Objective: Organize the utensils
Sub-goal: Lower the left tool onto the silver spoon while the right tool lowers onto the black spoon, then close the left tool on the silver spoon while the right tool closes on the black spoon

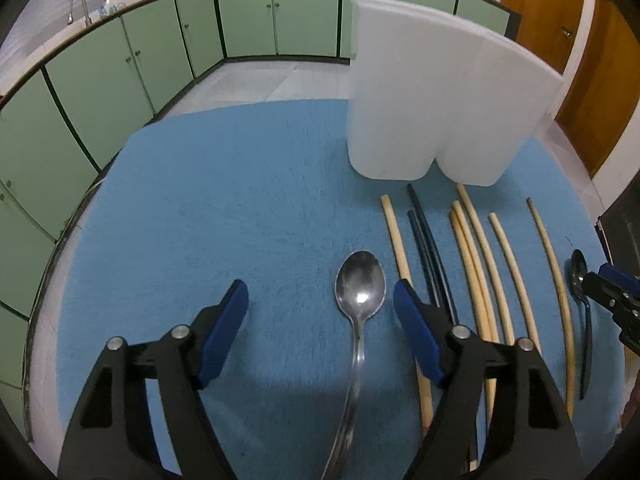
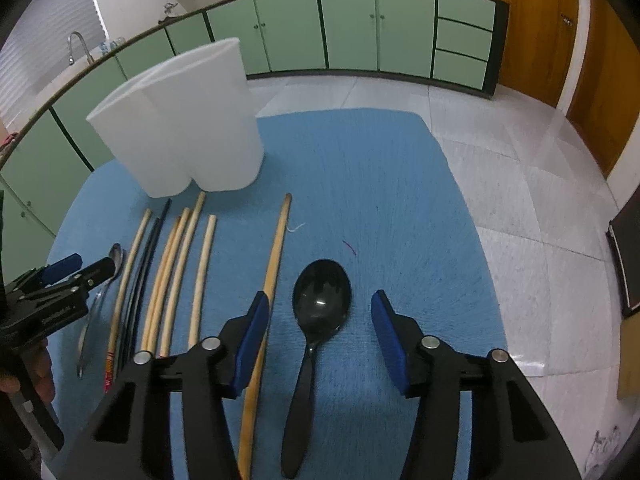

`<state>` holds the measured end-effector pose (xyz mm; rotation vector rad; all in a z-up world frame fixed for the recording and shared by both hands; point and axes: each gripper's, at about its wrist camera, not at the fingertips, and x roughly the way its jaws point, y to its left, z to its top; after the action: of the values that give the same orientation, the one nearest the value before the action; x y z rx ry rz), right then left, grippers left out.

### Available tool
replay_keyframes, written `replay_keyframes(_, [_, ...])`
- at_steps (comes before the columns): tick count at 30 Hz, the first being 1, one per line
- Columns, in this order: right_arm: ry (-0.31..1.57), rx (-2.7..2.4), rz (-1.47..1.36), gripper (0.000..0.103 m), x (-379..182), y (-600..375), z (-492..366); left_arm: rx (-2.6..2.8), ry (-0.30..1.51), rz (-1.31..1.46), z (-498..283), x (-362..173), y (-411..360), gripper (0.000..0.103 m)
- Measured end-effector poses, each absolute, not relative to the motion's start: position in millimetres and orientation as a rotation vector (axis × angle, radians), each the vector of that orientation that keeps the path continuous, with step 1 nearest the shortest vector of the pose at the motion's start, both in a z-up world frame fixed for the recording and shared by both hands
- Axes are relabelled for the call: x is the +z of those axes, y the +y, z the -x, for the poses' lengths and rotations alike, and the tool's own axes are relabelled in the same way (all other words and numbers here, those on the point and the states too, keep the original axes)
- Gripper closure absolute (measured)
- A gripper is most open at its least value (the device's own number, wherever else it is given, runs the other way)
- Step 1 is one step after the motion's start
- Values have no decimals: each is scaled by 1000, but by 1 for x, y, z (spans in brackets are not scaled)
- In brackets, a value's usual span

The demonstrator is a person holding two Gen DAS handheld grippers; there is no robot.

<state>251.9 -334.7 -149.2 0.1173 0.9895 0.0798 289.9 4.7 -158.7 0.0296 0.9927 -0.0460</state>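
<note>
A metal spoon (image 1: 360, 286) lies on the blue mat (image 1: 224, 216), bowl away from me, between the open fingers of my left gripper (image 1: 320, 300). A black spoon (image 2: 322, 300) lies between the open fingers of my right gripper (image 2: 320, 312); it also shows in the left wrist view (image 1: 580, 276). Several wooden chopsticks (image 1: 472, 256) and two black chopsticks (image 1: 424, 240) lie side by side between the spoons. A white two-compartment holder (image 1: 436, 92) stands upright behind them; it shows in the right wrist view too (image 2: 180, 120). Both grippers are empty.
The blue mat (image 2: 392, 200) covers a table top. Green kitchen cabinets (image 1: 120, 64) run along the back, with a sink tap (image 1: 78, 0) at left. A wooden door (image 2: 560, 32) is at right. White tiled floor (image 2: 520, 184) lies beyond the table's right edge.
</note>
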Motion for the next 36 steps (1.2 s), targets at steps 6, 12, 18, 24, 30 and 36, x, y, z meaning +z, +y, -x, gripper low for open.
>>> replay_keyframes(6, [1012, 92, -121, 52, -155, -333, -258, -50, 1003, -17, -303, -167, 10, 34])
replay_keyframes(12, [1044, 99, -125, 62, -162, -330, -268, -59, 1001, -16, -309, -165, 7, 36])
replay_keyframes(18, [1048, 82, -127, 64, -158, -329, -271, -54, 996, -36, -311, -165, -2, 32])
replay_keyframes(24, [1058, 76, -132, 64, -161, -333, -271, -60, 977, -35, -304, -167, -3, 38])
replay_keyframes(30, [1052, 79, -125, 71, -161, -331, -270, -87, 956, -7, -297, -162, 1, 70])
replay_keyframes(36, [989, 130, -149, 71, -151, -332, -258, -117, 944, 49, -288, -160, 12, 76])
